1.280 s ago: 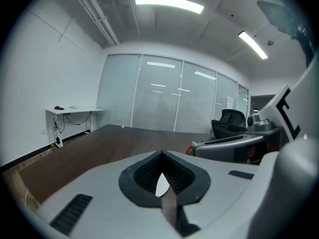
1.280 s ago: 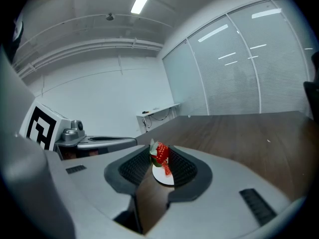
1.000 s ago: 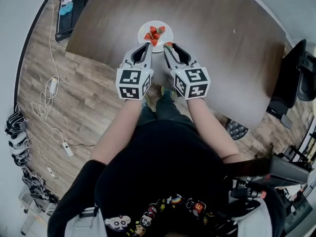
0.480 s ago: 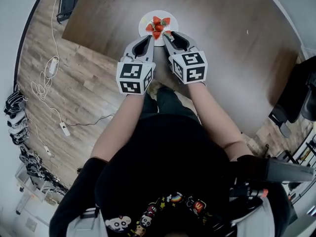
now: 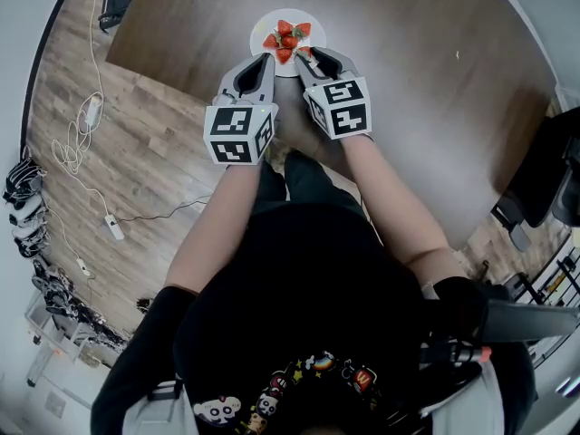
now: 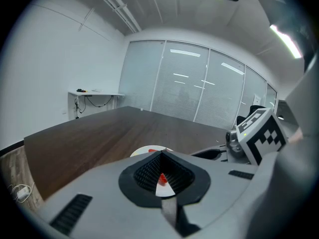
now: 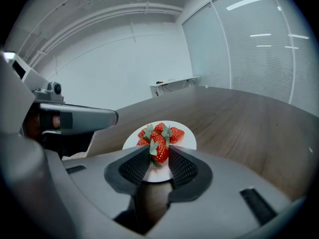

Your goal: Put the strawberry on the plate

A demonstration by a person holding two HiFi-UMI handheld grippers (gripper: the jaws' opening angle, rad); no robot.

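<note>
A white plate sits near the front edge of the dark wooden table, with several red strawberries piled on it. My right gripper is shut on another strawberry, held just above the plate's near rim and next to the pile. My left gripper hangs beside it at the plate's near left edge. Its jaws meet at the tips with nothing between them. In the left gripper view, that gripper points at the plate, mostly hidden behind its jaws.
The table's near edge runs just under both grippers, and wooden floor lies to the left with cables on it. A dark office chair stands at the right. Bare tabletop stretches beyond and to the right of the plate.
Both grippers have moved forward toward the plate. The right one has carried its strawberry from the table edge to over the plate's near rim.
</note>
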